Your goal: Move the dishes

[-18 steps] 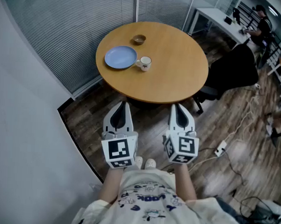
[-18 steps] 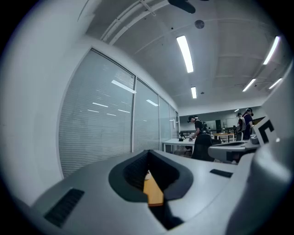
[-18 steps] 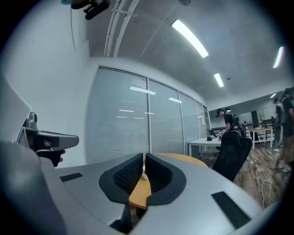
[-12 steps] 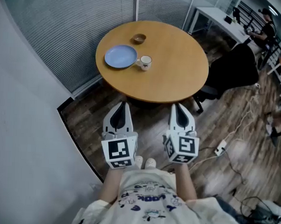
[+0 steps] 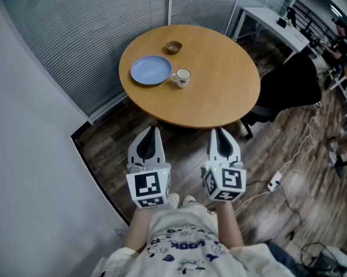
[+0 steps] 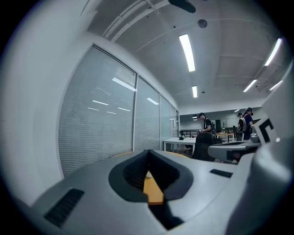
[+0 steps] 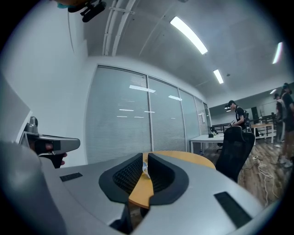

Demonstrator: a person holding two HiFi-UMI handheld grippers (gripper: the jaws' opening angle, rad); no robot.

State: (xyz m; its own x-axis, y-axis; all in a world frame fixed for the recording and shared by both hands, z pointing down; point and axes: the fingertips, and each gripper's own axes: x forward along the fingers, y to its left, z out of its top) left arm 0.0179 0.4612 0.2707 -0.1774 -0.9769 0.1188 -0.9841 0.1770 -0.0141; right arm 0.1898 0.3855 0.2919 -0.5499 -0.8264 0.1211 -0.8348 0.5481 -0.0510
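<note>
Dishes sit grouped on the left part of a round wooden table [image 5: 218,94]: a blue plate [image 5: 150,70], a white mug [image 5: 182,77] just beside the plate's right edge, and a small brown bowl [image 5: 173,47] a little apart from both, nearer the far rim. Well short of the table, over the dark plank floor [image 5: 104,143], the left gripper [image 5: 151,133] and the right gripper [image 5: 219,136] are held side by side and roughly level, both pointing toward the table's near edge. Each has its jaws pressed together at the tips with nothing between them; through the narrow slot behind the pads only a sliver of the tabletop shows in each gripper view. A black office chair [image 5: 291,83] stands at the table's right, a white desk [image 5: 270,21] lies beyond it, and a white power strip [image 5: 272,181] with its cable rests on the floor to the right of the right gripper.
</note>
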